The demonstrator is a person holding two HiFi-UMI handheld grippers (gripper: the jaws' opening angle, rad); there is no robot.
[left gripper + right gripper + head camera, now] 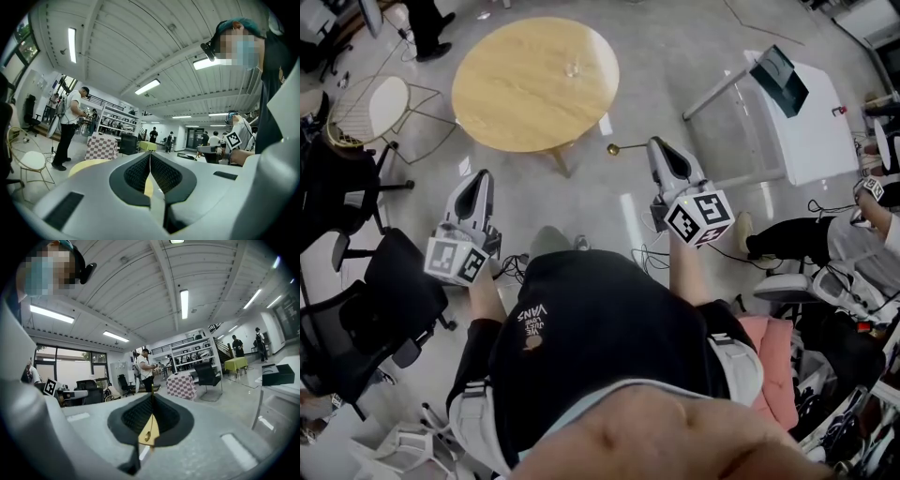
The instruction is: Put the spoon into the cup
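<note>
Head view looks steeply down on us standing on a grey floor (609, 225), one hand-held gripper in each hand and both held out in front of the body. Our right hand-held gripper (660, 147) has its jaws shut on the handle of a gold spoon (623, 147). The spoon sticks out sideways to the left of the jaws, its small bowl hanging over the floor just off the near edge of the round wooden surface (516, 98). In the right gripper view the right hand-held gripper (152, 400) shows its ribbed pads pressed together, with the flat gold end of the spoon (149, 432) poking out below them. Our left hand-held gripper (478, 180) is also over the floor, near the left lower edge of the surface. In the left gripper view its (150, 155) jaws meet at the tip with nothing between them, and only the yellow surface (86, 165) shows beyond. A small clear cup (572, 67) stands upright on the surface towards its far right side, well apart from the spoon.
</note>
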